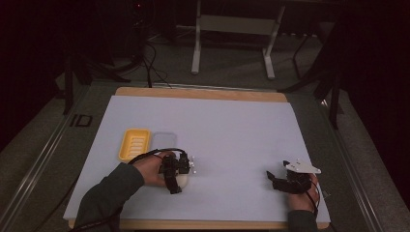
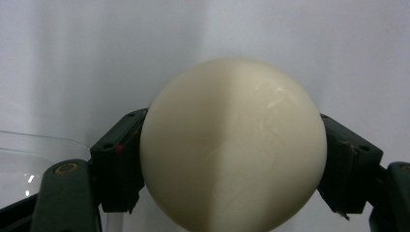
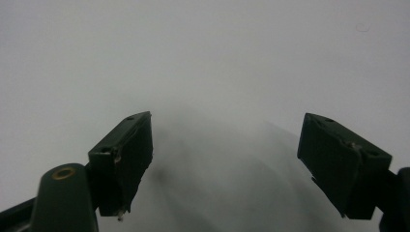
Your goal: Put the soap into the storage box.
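Cream ball (image 2: 232, 145) between left fingers (image 2: 118, 164)

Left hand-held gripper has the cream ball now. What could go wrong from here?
1. The cream ball is smooth and round, pinched only at its sides by the left hand-held gripper; it may squirt out when lifted.
2. If dropped, it could roll across the flat white table.
3. The clear tray beside the yellow tray sits close; swinging might knock it.
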Demonstrator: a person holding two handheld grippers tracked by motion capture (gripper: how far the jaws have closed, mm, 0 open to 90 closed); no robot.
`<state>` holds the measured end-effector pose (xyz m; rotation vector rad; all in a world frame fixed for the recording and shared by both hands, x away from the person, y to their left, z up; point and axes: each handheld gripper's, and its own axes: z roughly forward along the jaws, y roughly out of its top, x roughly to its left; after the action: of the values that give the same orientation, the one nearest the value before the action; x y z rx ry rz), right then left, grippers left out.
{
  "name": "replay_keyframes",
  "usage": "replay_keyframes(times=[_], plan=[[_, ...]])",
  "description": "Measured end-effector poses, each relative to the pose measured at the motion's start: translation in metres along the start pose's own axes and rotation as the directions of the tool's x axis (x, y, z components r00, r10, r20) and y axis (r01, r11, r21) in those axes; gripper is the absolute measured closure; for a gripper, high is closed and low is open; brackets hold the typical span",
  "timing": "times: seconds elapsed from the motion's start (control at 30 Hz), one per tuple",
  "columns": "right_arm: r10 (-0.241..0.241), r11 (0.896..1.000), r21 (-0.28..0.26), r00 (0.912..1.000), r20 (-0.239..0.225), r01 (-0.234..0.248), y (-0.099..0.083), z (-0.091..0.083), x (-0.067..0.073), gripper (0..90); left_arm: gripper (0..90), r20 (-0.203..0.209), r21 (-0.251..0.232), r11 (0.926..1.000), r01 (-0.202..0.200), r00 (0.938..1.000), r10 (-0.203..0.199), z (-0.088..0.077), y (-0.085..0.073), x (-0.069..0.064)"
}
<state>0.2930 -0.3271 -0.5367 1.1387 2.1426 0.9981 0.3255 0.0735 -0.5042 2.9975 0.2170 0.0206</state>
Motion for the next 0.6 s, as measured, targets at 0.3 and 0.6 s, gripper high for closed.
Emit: replay_keyframes(times=[0.3,0.6], plan=[[0.000,1.000,-0.001,1.0000,-0.001,0.000,0.0000,0.0000,-0.0001,20.0,24.6,-0.001,0.011,0.9999,0.002,1.0000,-0.002,-0.0004,0.0015,-0.0001],[0.000,1.000,-0.002,1.0000,0.000,0.000,0.0000,-0.0001,-0.0001,20.0,24.8,-0.004,0.031,0.9995,0.007,1.0000,-0.007,-0.0011,0.0018,0.0004]])
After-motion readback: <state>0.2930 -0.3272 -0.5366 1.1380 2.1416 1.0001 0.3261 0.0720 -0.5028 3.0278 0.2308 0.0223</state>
